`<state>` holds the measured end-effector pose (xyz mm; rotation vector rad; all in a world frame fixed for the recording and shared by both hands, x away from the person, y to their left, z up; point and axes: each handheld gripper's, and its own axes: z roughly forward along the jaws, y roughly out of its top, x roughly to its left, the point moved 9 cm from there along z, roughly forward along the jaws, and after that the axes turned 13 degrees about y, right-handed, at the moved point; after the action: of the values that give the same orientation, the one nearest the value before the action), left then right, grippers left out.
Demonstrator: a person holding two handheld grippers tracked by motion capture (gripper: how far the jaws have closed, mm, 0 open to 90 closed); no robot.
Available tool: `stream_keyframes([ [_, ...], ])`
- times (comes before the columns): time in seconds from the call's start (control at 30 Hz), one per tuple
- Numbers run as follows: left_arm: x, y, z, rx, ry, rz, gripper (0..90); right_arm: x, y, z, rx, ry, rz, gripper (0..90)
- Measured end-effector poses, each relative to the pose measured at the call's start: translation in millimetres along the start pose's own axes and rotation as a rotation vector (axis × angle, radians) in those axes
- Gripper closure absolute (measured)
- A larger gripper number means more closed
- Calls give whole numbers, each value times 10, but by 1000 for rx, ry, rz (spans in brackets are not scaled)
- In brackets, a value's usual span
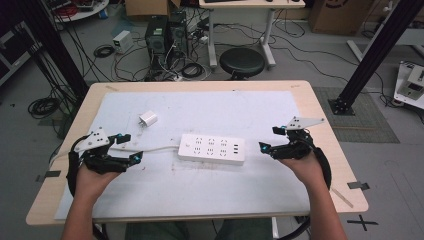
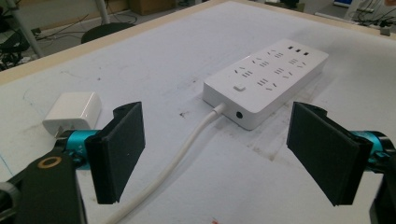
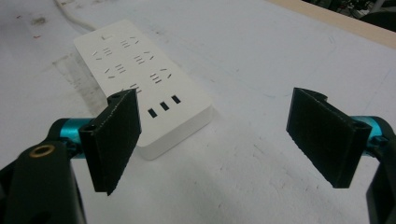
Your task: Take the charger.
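At nine o'clock on the worktop (image 1: 320,150), the left gripper (image 1: 131,147) hovers with jaws apart and empty. The small white cube-shaped plastic charger (image 1: 148,119) lies at eleven o'clock, apart from the flat white plastic power strip (image 1: 212,148) at centre. At three o'clock the right gripper (image 1: 270,140) waits, jaws apart. This looks like the approach step; next, the left gripper likely reaches for the charger.
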<state>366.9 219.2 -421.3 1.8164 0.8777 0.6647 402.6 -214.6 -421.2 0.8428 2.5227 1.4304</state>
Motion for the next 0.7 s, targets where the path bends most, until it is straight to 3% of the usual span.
stream_keyframes([
  [0.23, -50, 30, -2, 23, 40, -17, 193, -45, 21, 8, 12, 0, -6, 181],
  [0.37, -78, 75, 78, 21, 49, -23, 192, -76, 0, 24, 29, 3, -10, 181],
  [0.47, -49, 73, 221, 28, 66, -21, 192, -100, -4, 8, 28, 1, 6, 182],
  [0.6, -13, 74, 289, 35, 61, -26, 191, -53, -18, 18, 40, -16, -4, 181],
  [0.7, 78, 78, 329, 44, 91, -25, 190, 7, -27, 58, 46, -15, -16, 182],
])
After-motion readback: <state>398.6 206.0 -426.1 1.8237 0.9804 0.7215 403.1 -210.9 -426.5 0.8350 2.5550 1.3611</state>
